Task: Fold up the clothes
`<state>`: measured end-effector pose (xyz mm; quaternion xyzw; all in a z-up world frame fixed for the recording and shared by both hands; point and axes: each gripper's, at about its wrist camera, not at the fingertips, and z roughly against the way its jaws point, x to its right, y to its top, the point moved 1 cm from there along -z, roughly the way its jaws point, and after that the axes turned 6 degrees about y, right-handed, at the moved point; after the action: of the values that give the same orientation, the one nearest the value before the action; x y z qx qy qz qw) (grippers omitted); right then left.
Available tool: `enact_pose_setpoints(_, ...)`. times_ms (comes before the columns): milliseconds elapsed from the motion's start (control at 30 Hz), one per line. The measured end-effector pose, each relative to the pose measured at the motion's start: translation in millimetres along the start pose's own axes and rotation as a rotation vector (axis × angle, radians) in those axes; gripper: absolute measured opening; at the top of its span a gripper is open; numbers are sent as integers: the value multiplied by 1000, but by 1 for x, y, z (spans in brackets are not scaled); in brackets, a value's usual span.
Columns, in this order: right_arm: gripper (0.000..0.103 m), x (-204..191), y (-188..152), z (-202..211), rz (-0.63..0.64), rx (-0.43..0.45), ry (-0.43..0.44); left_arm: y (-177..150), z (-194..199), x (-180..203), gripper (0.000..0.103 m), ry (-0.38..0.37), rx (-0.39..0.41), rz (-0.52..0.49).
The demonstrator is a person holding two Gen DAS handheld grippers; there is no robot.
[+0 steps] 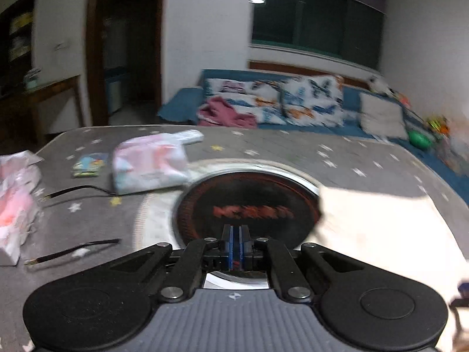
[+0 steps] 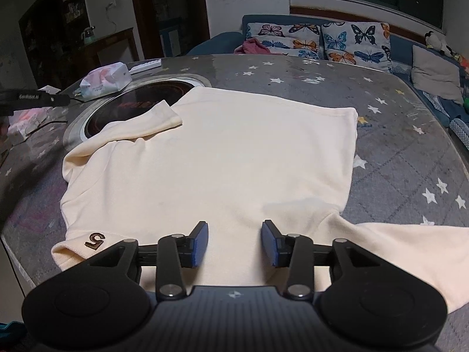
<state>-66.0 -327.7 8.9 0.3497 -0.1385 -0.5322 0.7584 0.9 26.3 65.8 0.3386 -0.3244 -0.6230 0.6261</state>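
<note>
Cream short-sleeve cotton shirt (image 2: 205, 158) flat on grey star-print table (image 2: 395, 152), right claw (image 2: 235, 243) wide open w/ nothing held, left claw (image 1: 235, 242) pinched closed, apparently empty, view blurred.

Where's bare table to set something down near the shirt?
Free: the starred cloth between the shirt and the sofa, and right of the shirt. Crowded: the left side, with the cooktop, tissue packs and cables.

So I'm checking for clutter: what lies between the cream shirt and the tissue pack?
In the right wrist view, only the round black cooktop set into the table lies between the cream shirt and the tissue pack; a folded sleeve overlaps it.
</note>
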Motion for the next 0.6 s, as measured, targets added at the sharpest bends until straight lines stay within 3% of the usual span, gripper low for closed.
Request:
enact_pose_setpoints(200, 43, -2, 0, 0, 0, -2, -7, -8, -16, 74, 10, -127, -20, -148)
enact_pose_setpoints(400, 44, 0, 0, 1, -3, -1, 0, -13, -50, 122, 34, -143, -65, -247)
enact_pose_setpoints(600, 44, 3, -1, 1, -11, 5, 11, -16, -76, 134, 34, -120, -89, -278)
